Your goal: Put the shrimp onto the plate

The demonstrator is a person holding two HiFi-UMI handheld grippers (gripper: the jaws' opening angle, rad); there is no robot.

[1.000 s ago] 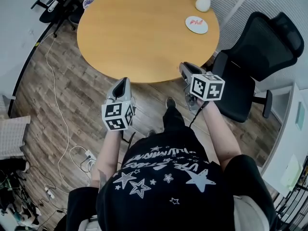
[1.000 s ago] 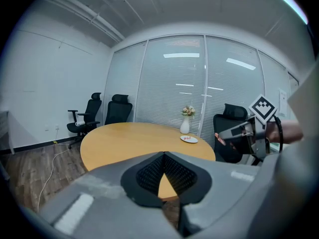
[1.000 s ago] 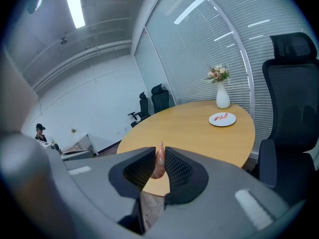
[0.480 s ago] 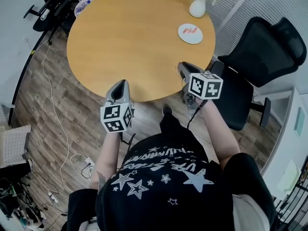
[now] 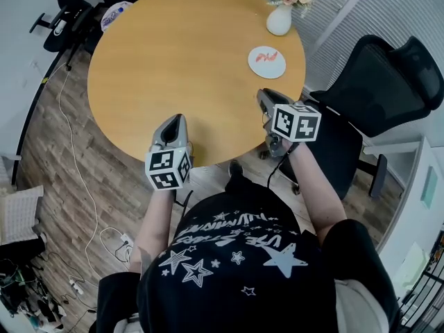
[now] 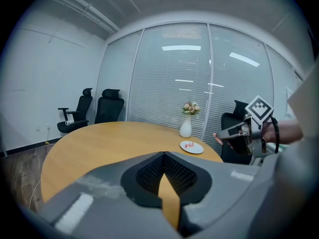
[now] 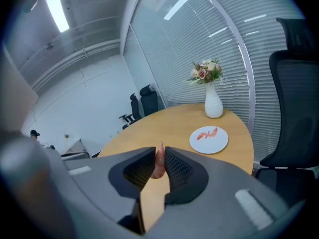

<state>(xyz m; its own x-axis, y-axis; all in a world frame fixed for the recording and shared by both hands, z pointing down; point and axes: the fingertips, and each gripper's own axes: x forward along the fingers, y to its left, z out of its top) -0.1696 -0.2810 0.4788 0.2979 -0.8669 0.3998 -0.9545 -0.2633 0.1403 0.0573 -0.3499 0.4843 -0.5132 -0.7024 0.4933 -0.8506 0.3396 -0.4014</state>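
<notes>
A small pink shrimp (image 7: 159, 163) stands upright between the pads of my right gripper (image 7: 159, 153), which is shut on it. In the head view this gripper (image 5: 263, 96) hovers at the near right edge of the round wooden table (image 5: 173, 54). The white plate (image 5: 267, 62) lies farther back on the right, with shrimp (image 7: 207, 133) on it. The plate (image 7: 219, 144) is ahead and to the right of the held shrimp. My left gripper (image 5: 175, 118) is at the table's near edge; its jaws (image 6: 163, 154) touch at the tips and hold nothing.
A white vase of flowers (image 5: 279, 18) stands just behind the plate. A black office chair (image 5: 388, 82) is close on the right, and more chairs (image 5: 69, 9) stand at the far left. A cable (image 5: 69, 137) runs over the wooden floor on the left.
Both grippers have moved forward together to the table's near edge. The table and plate now sit lower and closer in the head view. Neither grip has changed.
</notes>
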